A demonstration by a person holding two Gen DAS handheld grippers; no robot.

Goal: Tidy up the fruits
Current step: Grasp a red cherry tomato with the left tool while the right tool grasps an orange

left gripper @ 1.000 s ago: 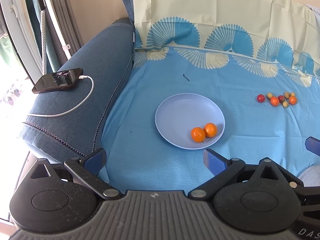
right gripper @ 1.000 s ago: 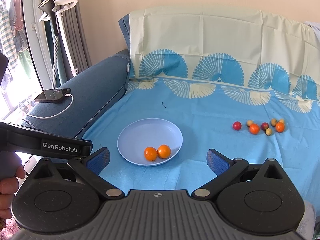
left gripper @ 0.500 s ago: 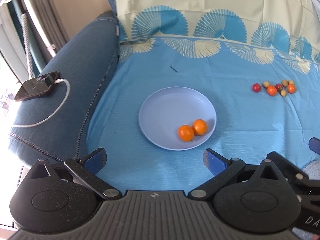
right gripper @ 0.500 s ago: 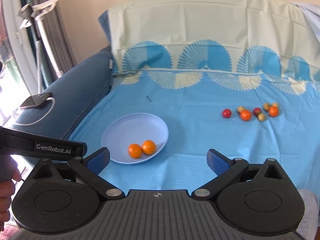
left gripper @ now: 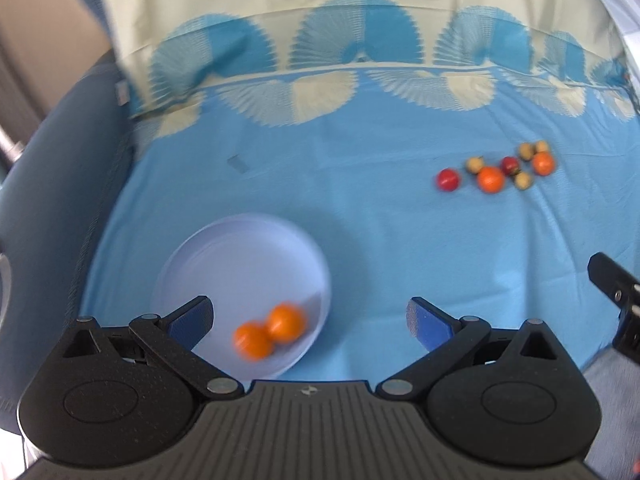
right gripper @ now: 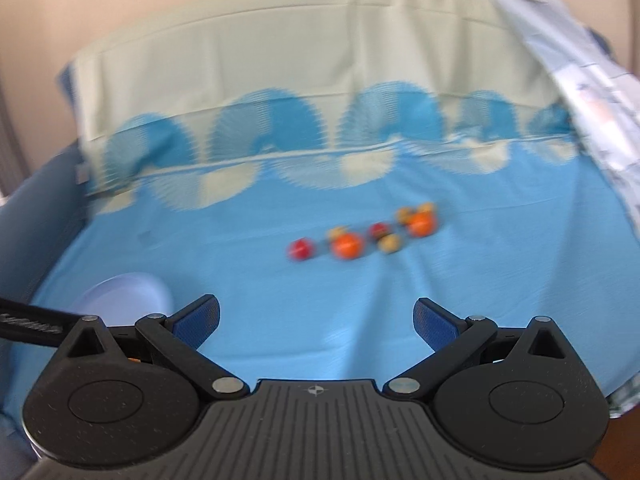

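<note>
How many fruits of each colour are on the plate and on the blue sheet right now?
Orange, on the plate: 2
Orange, on the sheet: 2
Red, on the sheet: 2
Tan, on the sheet: 4
Total: 10

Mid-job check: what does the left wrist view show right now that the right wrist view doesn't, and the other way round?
Only the left wrist view shows the two oranges in the plate, plus the open left hand-held gripper.

Only the right wrist view shows the open right hand-held gripper and a pale printed cloth hanging at the right.

Both show the loose fruit cluster on the blue sheet; the right view catches only the plate's far edge.
</note>
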